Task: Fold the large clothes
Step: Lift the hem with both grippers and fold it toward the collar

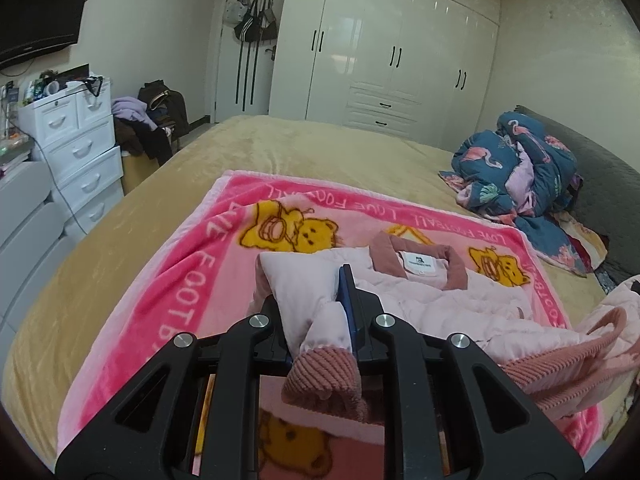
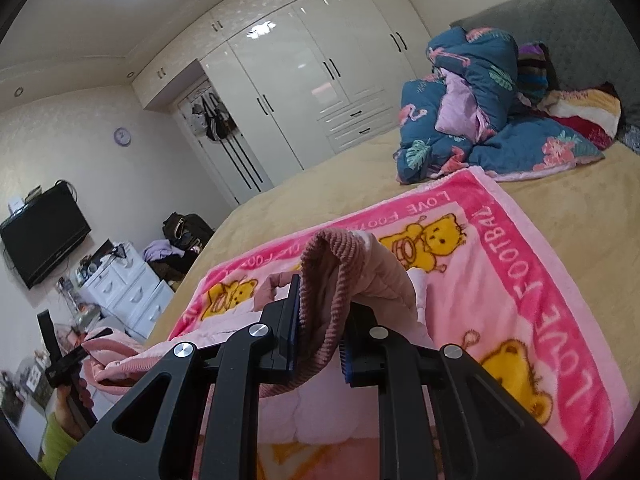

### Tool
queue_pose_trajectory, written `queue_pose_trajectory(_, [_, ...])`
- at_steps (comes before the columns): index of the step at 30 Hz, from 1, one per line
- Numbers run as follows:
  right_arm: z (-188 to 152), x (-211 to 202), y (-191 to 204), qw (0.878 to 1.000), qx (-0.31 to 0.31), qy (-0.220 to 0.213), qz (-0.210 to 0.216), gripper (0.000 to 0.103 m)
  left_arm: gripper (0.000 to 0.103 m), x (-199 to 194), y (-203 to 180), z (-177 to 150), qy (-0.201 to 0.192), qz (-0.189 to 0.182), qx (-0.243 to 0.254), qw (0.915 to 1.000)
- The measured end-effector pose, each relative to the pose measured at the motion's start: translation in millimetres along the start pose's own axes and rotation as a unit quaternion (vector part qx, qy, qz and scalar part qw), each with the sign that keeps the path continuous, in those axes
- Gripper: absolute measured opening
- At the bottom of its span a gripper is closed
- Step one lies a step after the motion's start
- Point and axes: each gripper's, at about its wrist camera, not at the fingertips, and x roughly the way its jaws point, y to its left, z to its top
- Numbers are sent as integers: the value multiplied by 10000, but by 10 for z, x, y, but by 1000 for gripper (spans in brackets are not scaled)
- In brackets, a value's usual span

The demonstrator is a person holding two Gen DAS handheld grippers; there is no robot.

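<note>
With my left gripper (image 1: 320, 320) and right gripper (image 2: 320, 320) each clamped on a jacket (image 1: 440, 292) cuff, I should lay both sleeves flat across its chest.

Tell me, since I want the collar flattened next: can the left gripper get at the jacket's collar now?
Probably not yet: the left gripper is shut on a corduroy cuff, though the collar lies uncovered just ahead.
</note>
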Motion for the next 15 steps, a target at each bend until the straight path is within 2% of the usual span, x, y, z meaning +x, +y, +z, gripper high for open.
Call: queue_pose_trajectory(15, [109, 679, -320, 9982, 525, 262, -111, 17, 12, 599, -86, 59, 171, 348, 255, 9989])
